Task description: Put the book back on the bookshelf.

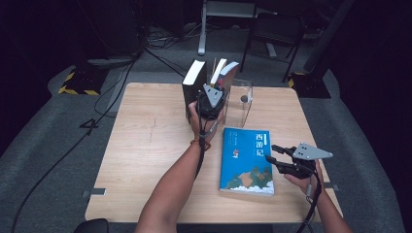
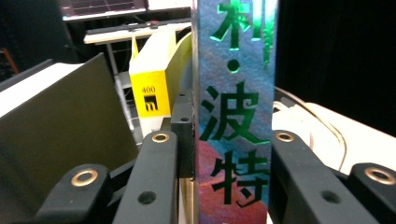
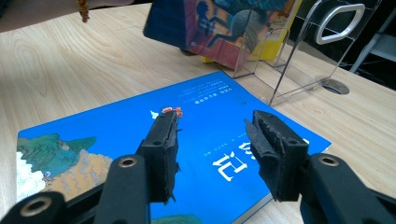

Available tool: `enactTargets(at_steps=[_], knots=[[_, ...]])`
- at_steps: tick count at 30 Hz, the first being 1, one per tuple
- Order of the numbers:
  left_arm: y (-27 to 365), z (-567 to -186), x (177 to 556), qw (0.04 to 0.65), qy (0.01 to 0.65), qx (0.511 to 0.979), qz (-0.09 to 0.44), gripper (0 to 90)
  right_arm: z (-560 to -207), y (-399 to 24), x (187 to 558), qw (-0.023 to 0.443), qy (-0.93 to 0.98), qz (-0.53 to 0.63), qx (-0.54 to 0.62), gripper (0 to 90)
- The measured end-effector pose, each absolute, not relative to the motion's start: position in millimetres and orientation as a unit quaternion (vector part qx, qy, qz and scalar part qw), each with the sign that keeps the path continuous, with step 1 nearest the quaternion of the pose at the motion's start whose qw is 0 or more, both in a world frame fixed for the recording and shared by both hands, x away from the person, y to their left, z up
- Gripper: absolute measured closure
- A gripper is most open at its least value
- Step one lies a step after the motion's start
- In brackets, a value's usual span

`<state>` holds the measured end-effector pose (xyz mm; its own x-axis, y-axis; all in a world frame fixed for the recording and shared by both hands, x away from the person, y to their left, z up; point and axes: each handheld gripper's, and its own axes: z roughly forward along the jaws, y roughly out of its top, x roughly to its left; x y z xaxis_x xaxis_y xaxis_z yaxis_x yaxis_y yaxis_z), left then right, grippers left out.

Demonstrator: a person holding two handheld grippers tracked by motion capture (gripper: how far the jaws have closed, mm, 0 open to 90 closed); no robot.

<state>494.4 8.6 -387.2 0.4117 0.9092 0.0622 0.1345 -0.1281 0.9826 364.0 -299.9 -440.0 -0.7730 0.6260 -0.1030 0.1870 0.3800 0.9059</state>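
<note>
Half the gripped book's spine [image 2: 236, 116] cut off.

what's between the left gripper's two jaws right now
The spine of an upright book, blue-grey with green and black characters, stands between them in the left gripper view, the left gripper closed on it.

You see a blue book [image 1: 247, 161] with green hills and white clouds, a yellow book [image 2: 154, 84], a purple spine [image 2: 233, 112] lettered green.

- Four books are counted: one blue book [image 1: 248, 161] laid flat, three upright.
- One clear acrylic stand [image 1: 241, 101] is seen.
- Two grippers are held.
- One wooden table [image 1: 145, 145] is shown.
</note>
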Motion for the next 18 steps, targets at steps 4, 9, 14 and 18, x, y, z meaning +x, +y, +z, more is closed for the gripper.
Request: enactTargets(at_steps=[4,9,14,18], knots=[[9.6,-387.6,493.0,0.525,0.395,0.659,0.367,73.2,-440.5,-300.9,364.3,0.220,0.800,0.496,0.257,51.9],[10.6,-389.8,484.2,0.522,0.388,0.666,0.365,72.5,-440.3,-300.3,363.9,0.222,0.801,0.494,0.256,51.8],[14.6,-383.3,473.8,0.526,0.370,0.674,0.364,70.8,-440.2,-300.1,363.3,0.220,0.802,0.493,0.256,51.8],[16.1,-379.5,470.8,0.512,0.360,0.690,0.364,71.2,-441.1,-299.4,364.0,0.219,0.804,0.490,0.256,52.1]])
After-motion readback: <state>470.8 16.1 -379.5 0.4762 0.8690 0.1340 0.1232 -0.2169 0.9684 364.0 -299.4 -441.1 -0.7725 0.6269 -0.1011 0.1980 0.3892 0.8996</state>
